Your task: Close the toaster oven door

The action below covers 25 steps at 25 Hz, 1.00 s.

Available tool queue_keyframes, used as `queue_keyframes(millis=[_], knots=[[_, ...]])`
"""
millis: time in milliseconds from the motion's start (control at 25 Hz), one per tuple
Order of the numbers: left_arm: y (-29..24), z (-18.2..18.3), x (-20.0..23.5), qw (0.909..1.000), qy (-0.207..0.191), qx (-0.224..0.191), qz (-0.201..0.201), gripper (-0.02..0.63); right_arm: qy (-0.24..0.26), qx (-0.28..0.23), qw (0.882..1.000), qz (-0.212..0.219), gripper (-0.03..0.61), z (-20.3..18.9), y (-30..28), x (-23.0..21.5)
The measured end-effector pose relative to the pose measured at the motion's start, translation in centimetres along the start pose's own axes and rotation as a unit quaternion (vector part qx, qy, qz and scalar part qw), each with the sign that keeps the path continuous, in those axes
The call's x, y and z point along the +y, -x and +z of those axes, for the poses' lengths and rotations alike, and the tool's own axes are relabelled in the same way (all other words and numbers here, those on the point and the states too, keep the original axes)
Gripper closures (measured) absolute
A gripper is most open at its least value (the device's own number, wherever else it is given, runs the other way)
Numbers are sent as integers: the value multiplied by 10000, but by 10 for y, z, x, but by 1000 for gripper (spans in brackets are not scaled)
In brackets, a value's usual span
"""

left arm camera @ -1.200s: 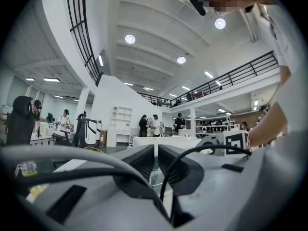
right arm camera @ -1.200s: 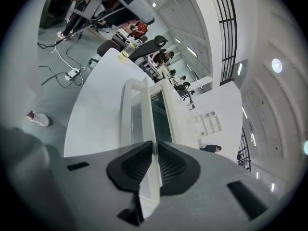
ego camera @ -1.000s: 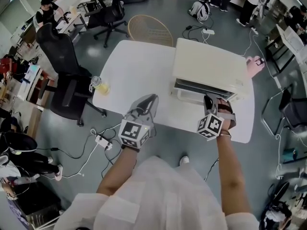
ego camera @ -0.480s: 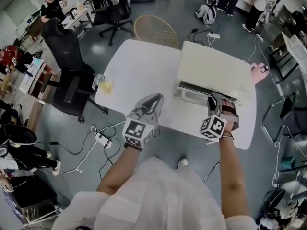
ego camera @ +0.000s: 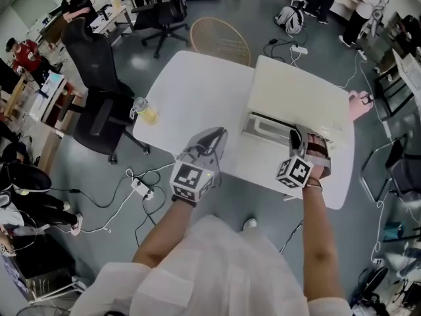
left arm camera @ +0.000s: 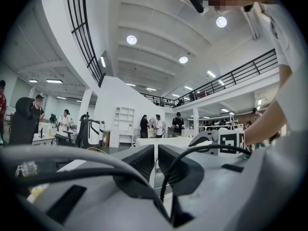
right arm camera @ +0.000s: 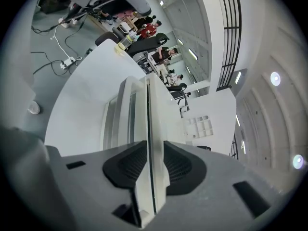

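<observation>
The cream toaster oven (ego camera: 299,97) stands on the right part of the white table (ego camera: 191,91). Its door (ego camera: 276,125) is up against the front, with only a thin dark line showing. My right gripper (ego camera: 299,138) is at the door's right end. In the right gripper view its jaws are opening, and the door's edge (right arm camera: 156,124) runs between the pads (right arm camera: 132,165) of that gripper (right arm camera: 153,162). My left gripper (ego camera: 212,137) hovers over the table's front edge, left of the oven. It is shut with nothing in it (left arm camera: 157,160).
A jar of yellow liquid (ego camera: 145,110) sits at the table's left edge. A black office chair (ego camera: 99,84) stands to the left and a wicker chair (ego camera: 220,41) behind the table. A pink object (ego camera: 358,104) lies at the right edge. Cables cross the floor.
The oven door has swung up from a tilted, half-open position until almost flush with the front. My right gripper followed it towards the oven. The left gripper has barely moved.
</observation>
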<state>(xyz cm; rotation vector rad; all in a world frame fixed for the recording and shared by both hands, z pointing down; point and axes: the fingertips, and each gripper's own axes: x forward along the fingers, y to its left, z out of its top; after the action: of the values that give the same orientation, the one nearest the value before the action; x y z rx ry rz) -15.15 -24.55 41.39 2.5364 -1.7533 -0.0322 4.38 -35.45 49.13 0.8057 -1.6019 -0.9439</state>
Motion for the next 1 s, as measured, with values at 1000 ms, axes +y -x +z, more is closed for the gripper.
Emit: queue_keyframes(millis=[1000], knots=[[3,-2,6,10000,-5,-11,49,594,112,165,9995,-258,499,2,-12,-8]])
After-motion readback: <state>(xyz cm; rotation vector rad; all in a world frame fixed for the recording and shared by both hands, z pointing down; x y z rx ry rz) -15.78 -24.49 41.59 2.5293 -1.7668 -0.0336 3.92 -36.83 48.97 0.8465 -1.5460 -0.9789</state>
